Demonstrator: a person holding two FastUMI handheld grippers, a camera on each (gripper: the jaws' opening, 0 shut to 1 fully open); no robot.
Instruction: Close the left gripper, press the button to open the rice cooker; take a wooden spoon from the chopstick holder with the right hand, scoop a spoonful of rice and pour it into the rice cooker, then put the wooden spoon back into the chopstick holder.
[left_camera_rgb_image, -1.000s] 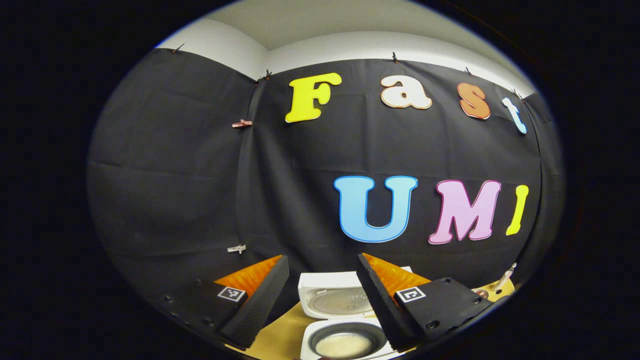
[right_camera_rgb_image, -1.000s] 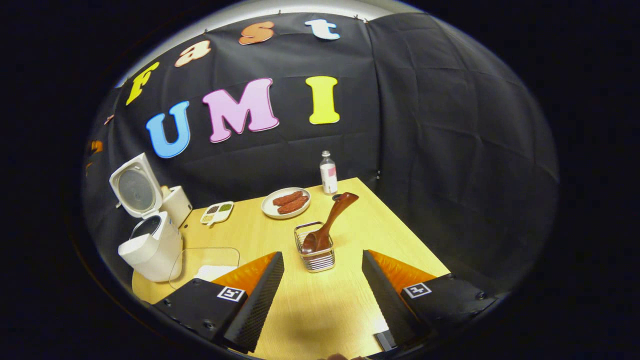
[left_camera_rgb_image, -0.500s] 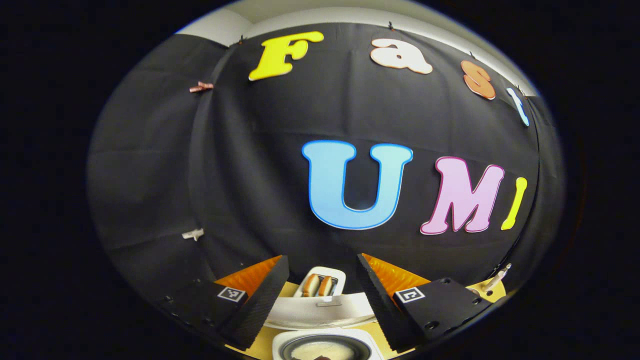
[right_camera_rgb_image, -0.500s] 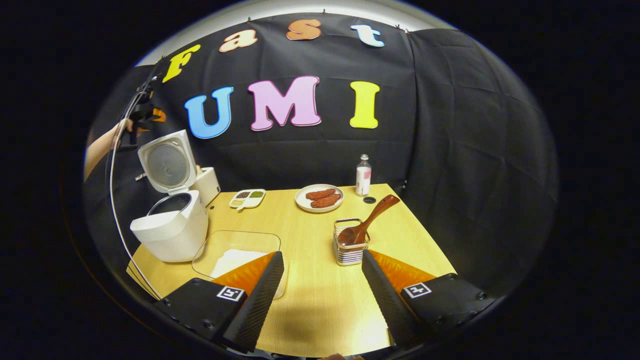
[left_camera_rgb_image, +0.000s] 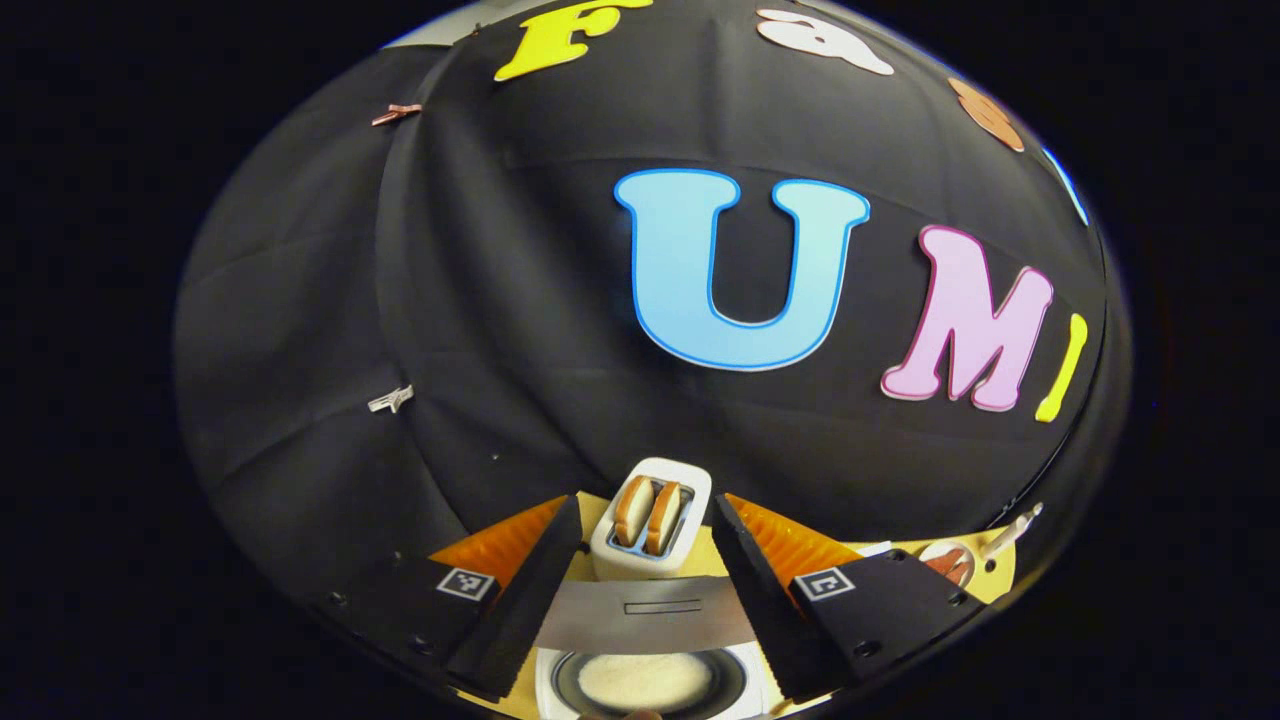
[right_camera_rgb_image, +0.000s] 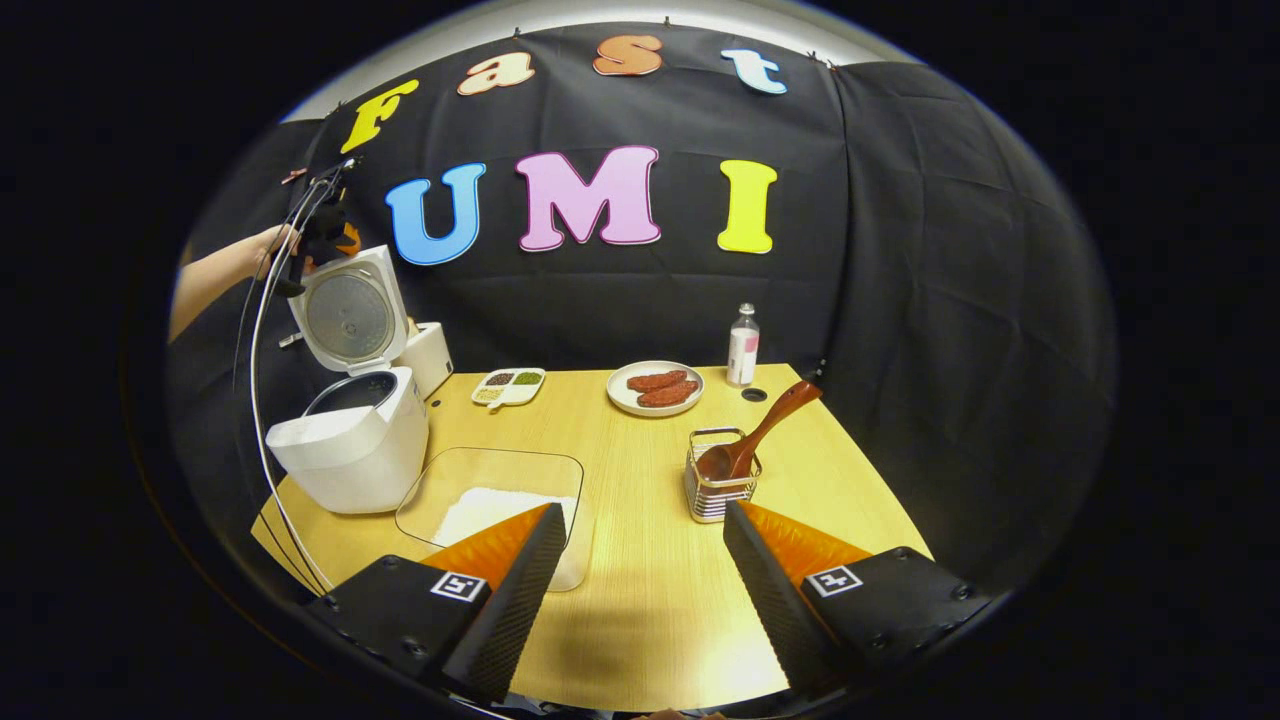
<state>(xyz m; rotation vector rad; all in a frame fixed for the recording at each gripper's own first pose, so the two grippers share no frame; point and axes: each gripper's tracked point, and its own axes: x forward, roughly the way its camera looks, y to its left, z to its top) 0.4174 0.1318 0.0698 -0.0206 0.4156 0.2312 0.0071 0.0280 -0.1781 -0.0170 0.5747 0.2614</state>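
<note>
The white rice cooker (right_camera_rgb_image: 345, 450) stands open at the table's left, lid (right_camera_rgb_image: 350, 318) upright; its pot (left_camera_rgb_image: 645, 682) holds white rice. A hand holds my left gripper (right_camera_rgb_image: 322, 235) above the lid's top edge. In the left gripper view my left gripper (left_camera_rgb_image: 646, 512) is open, over the lid's edge (left_camera_rgb_image: 640, 622), holding nothing. The wooden spoon (right_camera_rgb_image: 768, 425) leans bowl-down in the wire chopstick holder (right_camera_rgb_image: 718, 492). My right gripper (right_camera_rgb_image: 645, 512) is open and empty, low over the table in front of the holder. A glass dish of rice (right_camera_rgb_image: 500, 500) lies by its left finger.
A toaster (left_camera_rgb_image: 650, 520) with two bread slices stands behind the cooker. At the back of the wooden table (right_camera_rgb_image: 640, 610) are a seasoning dish (right_camera_rgb_image: 508, 385), a plate of sausages (right_camera_rgb_image: 655, 387) and a small bottle (right_camera_rgb_image: 742, 345). A cable (right_camera_rgb_image: 262, 420) hangs from the left gripper.
The left gripper moved forward over the open cooker and tipped down, bringing the toaster into view. The right gripper turned and drew back from the holder; the spoon stayed in it.
</note>
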